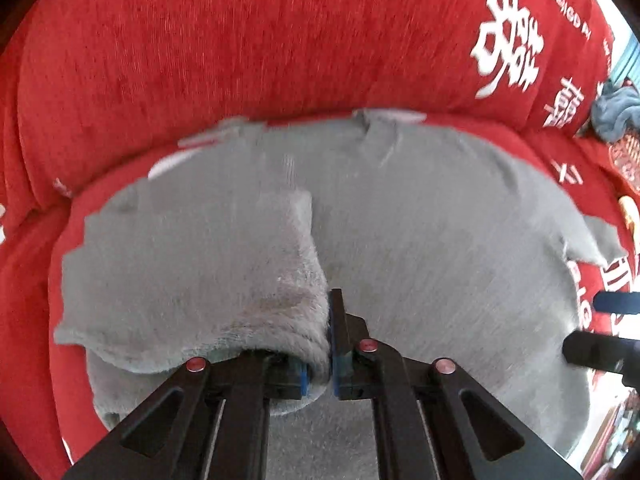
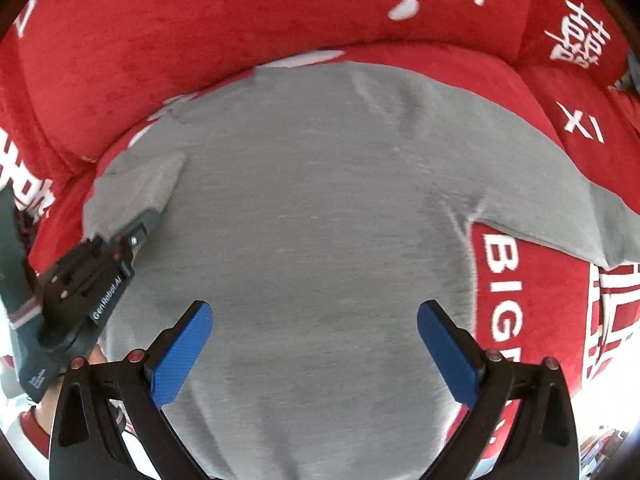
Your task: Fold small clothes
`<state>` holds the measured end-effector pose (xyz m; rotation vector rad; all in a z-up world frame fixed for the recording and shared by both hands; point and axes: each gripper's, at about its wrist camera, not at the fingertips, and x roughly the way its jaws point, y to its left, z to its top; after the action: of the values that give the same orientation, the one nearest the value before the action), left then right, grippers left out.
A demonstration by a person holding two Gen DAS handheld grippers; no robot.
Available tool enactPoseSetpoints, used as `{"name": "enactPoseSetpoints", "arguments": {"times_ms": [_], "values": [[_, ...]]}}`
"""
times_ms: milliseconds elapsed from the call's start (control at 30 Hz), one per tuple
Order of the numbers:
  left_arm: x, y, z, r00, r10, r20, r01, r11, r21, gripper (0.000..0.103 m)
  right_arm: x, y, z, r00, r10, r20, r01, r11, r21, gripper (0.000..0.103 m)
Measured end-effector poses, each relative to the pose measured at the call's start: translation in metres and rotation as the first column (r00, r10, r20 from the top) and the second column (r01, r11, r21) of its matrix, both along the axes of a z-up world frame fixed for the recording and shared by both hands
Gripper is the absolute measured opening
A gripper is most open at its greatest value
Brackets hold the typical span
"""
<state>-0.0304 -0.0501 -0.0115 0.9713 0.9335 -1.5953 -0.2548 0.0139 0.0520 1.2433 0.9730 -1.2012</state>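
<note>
A grey long-sleeved top point(image 1: 420, 240) lies spread flat on the red sofa seat point(image 1: 560, 148). One fold of it, fleecy side up point(image 1: 240, 280), lies turned over onto the body. My left gripper point(image 1: 322, 344) is shut on the edge of that fold, with cloth pinched between its blue pads. From the right wrist view the left gripper point(image 2: 150, 220) sits at the top's left side, on the folded part point(image 2: 140, 180). My right gripper point(image 2: 316, 352) hangs open over the middle of the top point(image 2: 320, 200), nothing between its fingers. Its fingers point(image 1: 612, 304) show at the right edge of the left wrist view.
The red sofa backrest point(image 1: 240, 40) with white characters rises behind the top. A blue-grey cloth point(image 1: 614, 114) lies at the far right on the sofa. A person's dark sleeve point(image 2: 12, 240) reaches in at the left, holding the left gripper.
</note>
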Motion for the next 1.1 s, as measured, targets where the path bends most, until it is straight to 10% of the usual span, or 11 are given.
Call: {"name": "enactPoseSetpoints", "arguments": {"times_ms": [67, 400, 667, 800, 867, 900, 933, 967, 1100], "values": [[0.003, 0.005, 0.004, 0.999, 0.017, 0.042, -0.017, 1.000, -0.004, 0.076, 0.003, -0.004, -0.004, 1.000, 0.006, 0.000, -0.006, 1.000, 0.011, 0.102], [0.118, 0.055, 0.041, 0.940, 0.336, 0.060, -0.338, 0.941, 0.022, 0.077, 0.100, -0.044, 0.028, 0.959, 0.275, 0.076, -0.263, 0.955, -0.135, 0.102], [0.210, 0.108, 0.027, 0.810, 0.584, 0.047, -0.585, 0.800, 0.134, 0.077, 0.284, -0.051, -0.004, 0.753, 0.658, 0.011, -0.642, 0.739, -0.205, 0.100], [0.220, 0.117, 0.023, 0.801, 0.597, 0.043, -0.596, 0.790, 0.145, 0.077, 0.352, -0.042, -0.037, 0.633, 0.739, -0.232, -0.774, 0.611, -0.165, 0.093], [0.220, 0.117, 0.022, 0.806, 0.591, 0.033, -0.588, 0.794, 0.152, 0.077, 0.364, -0.040, -0.053, 0.583, 0.753, -0.306, -0.807, 0.579, -0.115, 0.067], [0.223, 0.108, 0.018, 0.807, 0.589, 0.029, -0.586, 0.795, 0.156, 0.077, 0.364, -0.041, -0.051, 0.594, 0.749, -0.294, -0.802, 0.582, -0.135, 0.062], [0.227, 0.105, 0.019, 0.809, 0.587, 0.018, -0.582, 0.797, 0.159, 0.077, 0.360, -0.045, -0.041, 0.629, 0.725, -0.280, -0.776, 0.608, -0.167, 0.027], [0.228, 0.101, 0.018, 0.812, 0.584, 0.005, -0.576, 0.801, 0.162, 0.077, 0.354, -0.049, -0.033, 0.655, 0.707, -0.266, -0.754, 0.630, -0.183, 0.017], [0.225, 0.061, 0.023, 0.836, 0.547, -0.050, -0.535, 0.831, 0.155, 0.077, 0.288, -0.073, 0.014, 0.833, 0.547, -0.084, -0.544, 0.780, -0.311, 0.010]]}}
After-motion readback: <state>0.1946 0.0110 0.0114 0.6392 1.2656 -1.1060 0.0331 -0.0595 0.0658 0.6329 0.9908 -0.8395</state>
